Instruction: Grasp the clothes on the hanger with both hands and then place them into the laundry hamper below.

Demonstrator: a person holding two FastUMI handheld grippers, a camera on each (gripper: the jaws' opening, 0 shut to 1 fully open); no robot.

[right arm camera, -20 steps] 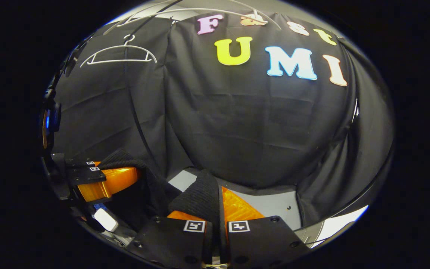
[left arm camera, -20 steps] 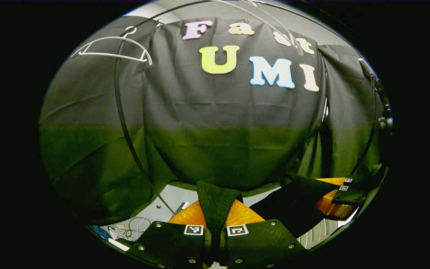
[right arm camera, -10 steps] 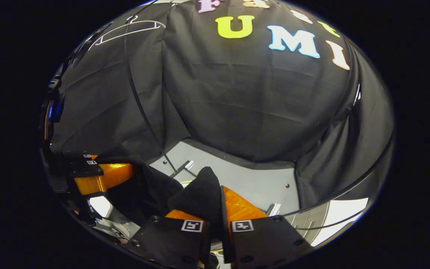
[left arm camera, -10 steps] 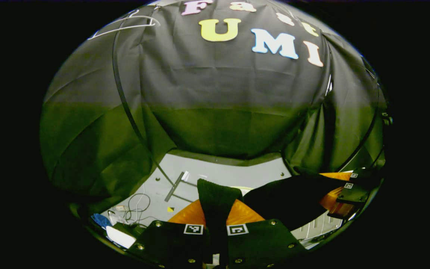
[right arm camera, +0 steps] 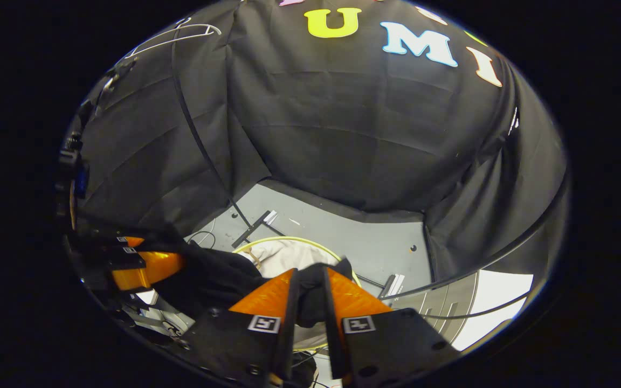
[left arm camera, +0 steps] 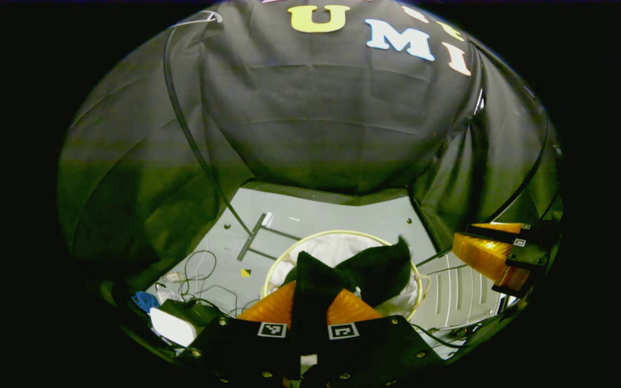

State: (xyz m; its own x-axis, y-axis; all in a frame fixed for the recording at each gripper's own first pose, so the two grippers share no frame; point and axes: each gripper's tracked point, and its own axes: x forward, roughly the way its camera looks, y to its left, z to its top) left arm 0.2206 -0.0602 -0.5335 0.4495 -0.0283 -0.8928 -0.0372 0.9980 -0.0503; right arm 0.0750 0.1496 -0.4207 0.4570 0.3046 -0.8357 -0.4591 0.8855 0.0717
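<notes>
A black knitted garment (left arm camera: 378, 267) hangs from my left gripper (left arm camera: 315, 288), which is shut on one end of it. The rest of the cloth droops into a round laundry hamper (left arm camera: 337, 233) with a pale rim and white lining, on the floor right below. In the right gripper view, my right gripper (right arm camera: 310, 272) stands over the hamper (right arm camera: 289, 240) with its fingers parted; the garment (right arm camera: 213, 275) lies below and to the left. The left gripper view has the right gripper (left arm camera: 485, 253) off to the right, apart from the cloth. A bare white hanger (right arm camera: 176, 37) stays high up on the left.
A thin black rack pole (left arm camera: 192, 145) slants down to a foot (left arm camera: 254, 242) on the grey floor behind the hamper. Cables (left arm camera: 197, 269) and a white box (left arm camera: 173, 326) lie at the left. A white slatted panel (left arm camera: 461, 291) lies to the hamper's right.
Both grippers came down with the garment and the hamper came into view. The right gripper's fingers parted and that end of the garment fell toward the hamper.
</notes>
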